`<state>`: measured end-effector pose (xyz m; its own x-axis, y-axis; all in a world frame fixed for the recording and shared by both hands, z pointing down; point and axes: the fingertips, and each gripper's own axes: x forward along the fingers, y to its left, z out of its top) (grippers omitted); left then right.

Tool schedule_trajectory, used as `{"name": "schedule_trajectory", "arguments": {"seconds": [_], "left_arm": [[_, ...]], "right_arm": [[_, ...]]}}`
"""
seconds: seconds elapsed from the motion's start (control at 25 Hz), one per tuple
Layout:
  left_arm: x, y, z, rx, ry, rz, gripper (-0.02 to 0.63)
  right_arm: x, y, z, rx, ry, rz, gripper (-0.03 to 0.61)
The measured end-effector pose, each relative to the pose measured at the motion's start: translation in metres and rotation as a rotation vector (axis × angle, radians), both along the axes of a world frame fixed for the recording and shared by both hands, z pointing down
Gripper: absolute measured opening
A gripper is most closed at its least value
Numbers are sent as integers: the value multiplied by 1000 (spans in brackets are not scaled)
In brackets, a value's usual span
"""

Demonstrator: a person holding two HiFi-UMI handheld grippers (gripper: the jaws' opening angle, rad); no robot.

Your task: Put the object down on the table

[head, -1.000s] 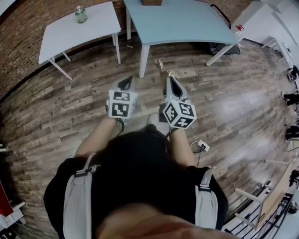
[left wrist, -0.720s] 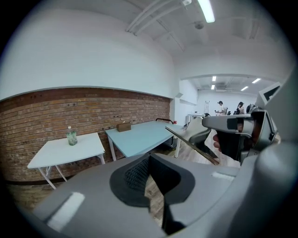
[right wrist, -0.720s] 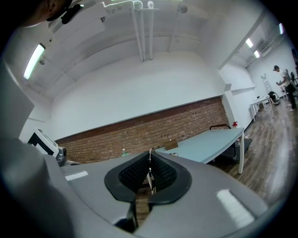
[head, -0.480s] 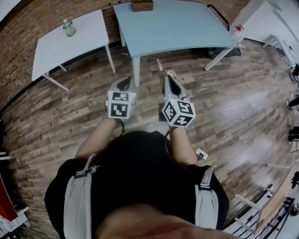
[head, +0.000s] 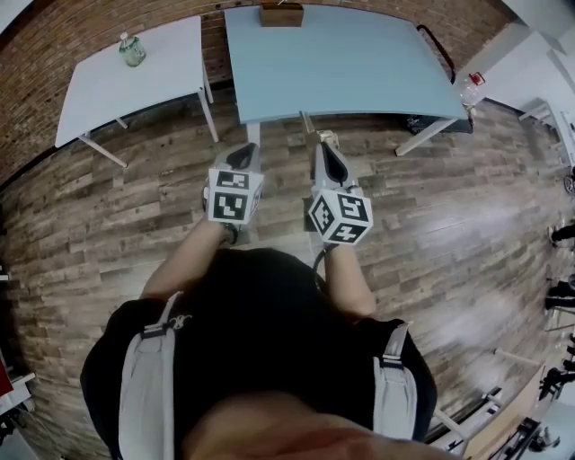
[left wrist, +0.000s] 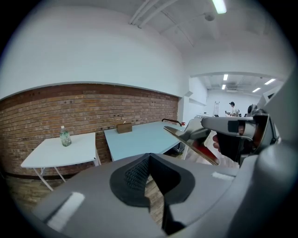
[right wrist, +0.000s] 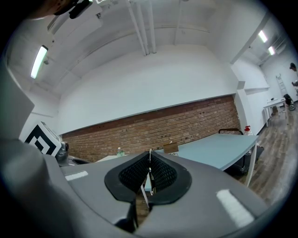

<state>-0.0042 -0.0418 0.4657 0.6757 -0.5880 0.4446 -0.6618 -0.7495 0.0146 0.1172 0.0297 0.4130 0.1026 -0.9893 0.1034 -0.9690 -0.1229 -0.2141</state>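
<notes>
As far as the right gripper goes: jaws clamped on a thin flat metal piece. Its own view catches the piece edge-on, as a skinny line between the pads.
Flat metal piece: so yeah, it's up in the air in that grip, not on any table. In the left gripper view it sits right of centre. It looks like a shiny, slanted, blade-ish plate with a reddish tint on its lower face, and its tip points toward the blue table.
Left gripper: pads pressed together, pad against pad, aimed at the tables.
Both tools in the head view: side by side in the middle of the frame, over the wood floor, tips just short of the blue table's near edge.
Blue table: top centre of the head view, with a small brown box at its far edge by the brick wall.
White table: upper left, just beside the blue one, with a small bottle standing toward its far side.
Person: black top with pale shoulder straps, filling the bottom of the head view, both arms reaching forward.
What the metal piece actually is: honestly can't tell from these views, it's just flat and shiny.
</notes>
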Motion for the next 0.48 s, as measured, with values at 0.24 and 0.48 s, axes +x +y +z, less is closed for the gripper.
{"name": "schedule_trajectory", "arguments": {"seconds": [0.24,0.48], "left_arm": [[24,-8,13,-19,-10,-22,0],[39,-27,12,-15,-21,-27,0]], "right_arm": [[14,-17,14,-18,-18,-53,25],[21,-35,16,-27,-23,-79,25]]}}
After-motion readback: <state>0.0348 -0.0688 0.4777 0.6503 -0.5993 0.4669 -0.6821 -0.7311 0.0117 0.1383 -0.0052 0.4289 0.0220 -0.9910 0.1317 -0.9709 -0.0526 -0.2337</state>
